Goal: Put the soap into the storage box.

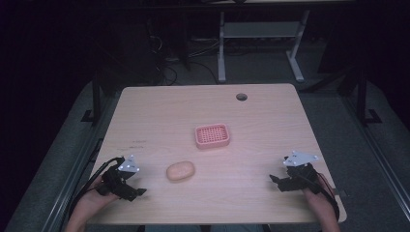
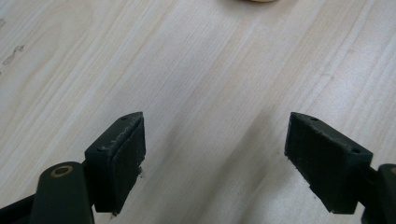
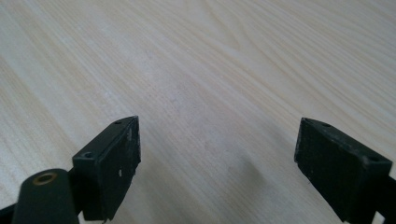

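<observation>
High view: left gripper (image 1: 137,192), jaws apart, sits just left of soap (image 1: 181,170); pink dish (image 1: 212,136) beyond. Approach low, straddle soap squarely. Right gripper (image 1: 274,181) waits apart too.

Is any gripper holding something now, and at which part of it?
Nothing is held. The left gripper and the right gripper both stand open over the bare table; the soap lies untouched.

A dim lab or office workroom: a pale wooden desk (image 1: 270,116) with a cable hole (image 1: 241,96) at one o'clock, grey carpet (image 1: 261,65), loose cables (image 1: 167,72) at eleven o'clock, and a white-legged desk frame (image 1: 258,31) at twelve.
</observation>
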